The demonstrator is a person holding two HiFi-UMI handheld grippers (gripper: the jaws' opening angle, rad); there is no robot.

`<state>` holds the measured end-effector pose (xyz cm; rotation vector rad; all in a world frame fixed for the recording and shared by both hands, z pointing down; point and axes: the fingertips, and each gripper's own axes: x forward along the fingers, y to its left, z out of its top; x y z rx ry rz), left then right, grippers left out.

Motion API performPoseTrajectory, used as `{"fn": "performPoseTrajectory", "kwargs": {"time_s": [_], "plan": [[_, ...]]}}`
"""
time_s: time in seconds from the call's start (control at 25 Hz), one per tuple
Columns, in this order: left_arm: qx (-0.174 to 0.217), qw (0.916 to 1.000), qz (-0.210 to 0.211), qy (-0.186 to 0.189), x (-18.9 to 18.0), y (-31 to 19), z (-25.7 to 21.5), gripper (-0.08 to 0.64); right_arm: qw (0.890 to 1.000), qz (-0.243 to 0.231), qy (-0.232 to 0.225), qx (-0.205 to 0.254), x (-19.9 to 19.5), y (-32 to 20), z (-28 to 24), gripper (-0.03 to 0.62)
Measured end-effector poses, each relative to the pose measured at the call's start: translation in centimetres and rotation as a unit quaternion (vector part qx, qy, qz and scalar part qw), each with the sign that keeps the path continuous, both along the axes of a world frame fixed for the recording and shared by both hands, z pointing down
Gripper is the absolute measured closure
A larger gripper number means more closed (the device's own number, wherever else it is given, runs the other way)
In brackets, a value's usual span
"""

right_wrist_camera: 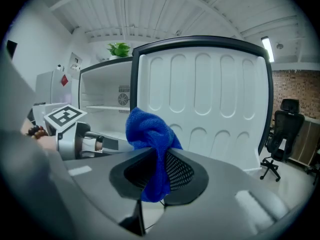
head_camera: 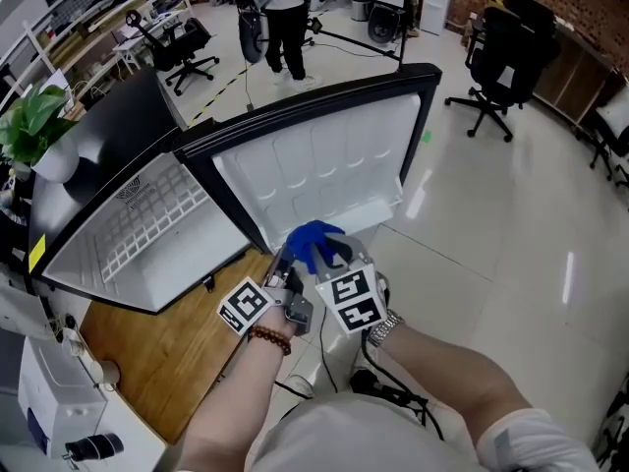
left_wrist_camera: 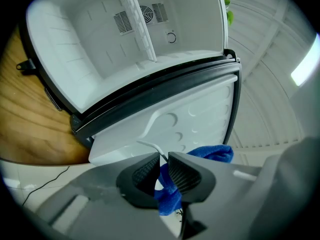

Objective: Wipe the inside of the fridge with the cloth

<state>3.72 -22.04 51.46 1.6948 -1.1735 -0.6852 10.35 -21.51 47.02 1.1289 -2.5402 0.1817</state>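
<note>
The small fridge (head_camera: 187, 254) sat on the left, on a wooden tabletop (head_camera: 167, 347), its white compartment wide open to the room. Its door (head_camera: 324, 155) was swung right out, the moulded white inner panel facing the person. A wire shelf (head_camera: 157, 214) crossed the compartment, and a round fan vent (left_wrist_camera: 145, 14) showed on the back wall in the left gripper view. Far behind, across the pale floor, stood a black office chair (head_camera: 501, 57), and a green potted plant (head_camera: 34, 121) sat on top of the fridge at the far left.

Nearer in, both tools met in front of the door's lower edge, just outside the compartment. The left gripper (head_camera: 285, 264) had its jaws drawn in on a fold of the blue cloth (head_camera: 313, 239), the fabric pinched between the ribbed pads with a tail hanging out below (left_wrist_camera: 164, 171). The right gripper (head_camera: 334, 259) was likewise clamped on that cloth, a bunched crest of it standing up over the jaws (right_wrist_camera: 160, 171) and a strip hanging beneath. So the cloth (right_wrist_camera: 147, 126) hung between the two tools, close against the inner door panel and not inside the compartment. A beaded bracelet (head_camera: 270, 338) ringed the left wrist, a metal watch (head_camera: 383, 327) the right.
</note>
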Motion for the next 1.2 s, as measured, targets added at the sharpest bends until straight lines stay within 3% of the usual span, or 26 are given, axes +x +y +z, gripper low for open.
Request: {"fn": "performPoseTrajectory", "kwargs": {"time_s": [0.56,1.2], "plan": [[-0.003,0.9997,-0.008,0.024,-1.1,0.0,0.0,0.506,0.999,-0.019,0.022,-0.017,-2.7,-0.1,1.7,0.538],[0.007,0.9995,-0.019,0.022,-1.5,-0.2,-0.8,0.527,0.996,0.082,0.035,-0.010,7.8,-5.4,1.9,0.538]]}}
